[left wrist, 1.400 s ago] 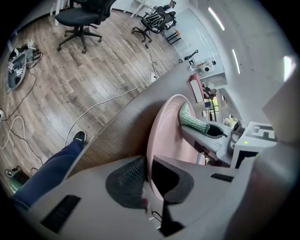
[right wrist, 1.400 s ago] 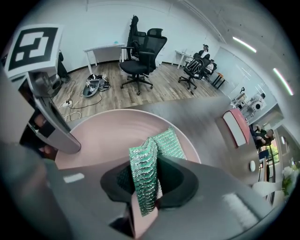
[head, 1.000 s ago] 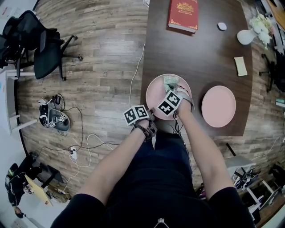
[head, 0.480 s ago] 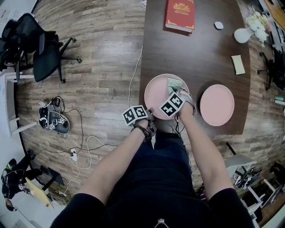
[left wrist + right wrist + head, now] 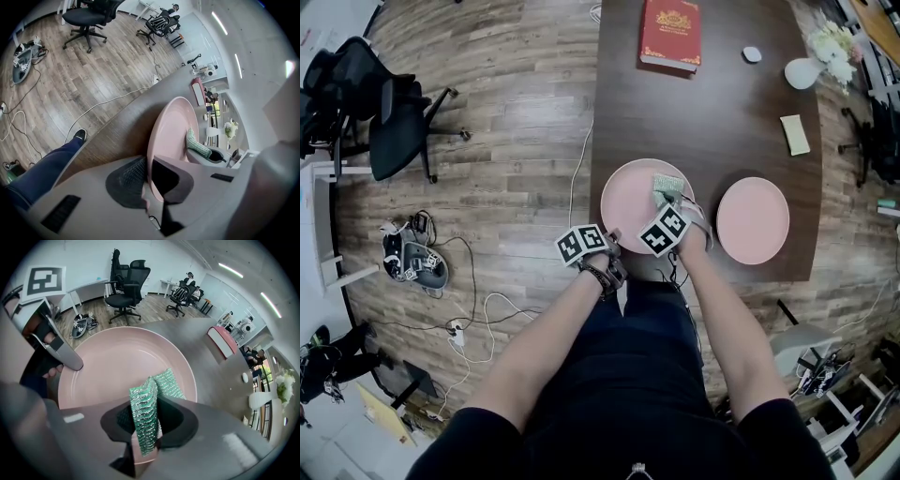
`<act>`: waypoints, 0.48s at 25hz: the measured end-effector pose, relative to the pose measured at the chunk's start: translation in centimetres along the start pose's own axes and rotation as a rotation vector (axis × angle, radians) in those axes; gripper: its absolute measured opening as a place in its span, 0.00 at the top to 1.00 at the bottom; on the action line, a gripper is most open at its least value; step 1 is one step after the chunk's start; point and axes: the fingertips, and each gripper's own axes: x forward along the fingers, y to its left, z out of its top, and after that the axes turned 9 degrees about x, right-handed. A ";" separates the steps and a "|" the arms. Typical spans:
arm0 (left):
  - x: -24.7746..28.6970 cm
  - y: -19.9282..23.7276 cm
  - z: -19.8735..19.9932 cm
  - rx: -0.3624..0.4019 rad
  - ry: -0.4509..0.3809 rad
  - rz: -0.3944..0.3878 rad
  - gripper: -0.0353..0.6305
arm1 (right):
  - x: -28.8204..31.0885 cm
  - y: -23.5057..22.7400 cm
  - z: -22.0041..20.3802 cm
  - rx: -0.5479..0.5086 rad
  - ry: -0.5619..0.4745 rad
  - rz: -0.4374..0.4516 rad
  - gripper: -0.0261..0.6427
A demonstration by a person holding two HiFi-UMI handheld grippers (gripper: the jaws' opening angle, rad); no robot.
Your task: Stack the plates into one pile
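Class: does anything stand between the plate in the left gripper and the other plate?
Yes: the right gripper, holding a green sponge, sits over the gripped plate on its side nearest the other plate. The table between them looks bare.

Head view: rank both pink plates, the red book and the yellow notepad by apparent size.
1. Left plate and right plate, unranked: the left looks bigger but may just sit nearer the camera.
2. Red book.
3. Yellow notepad.
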 end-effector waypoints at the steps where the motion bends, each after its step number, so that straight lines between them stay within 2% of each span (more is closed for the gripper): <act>1: 0.0 -0.1 -0.1 0.001 0.003 -0.004 0.93 | -0.2 0.0 0.1 0.003 -0.008 0.000 0.83; 12: 0.0 -0.7 -0.2 0.059 0.018 -0.043 0.90 | -3.4 -0.6 1.5 0.012 -0.131 -0.010 0.83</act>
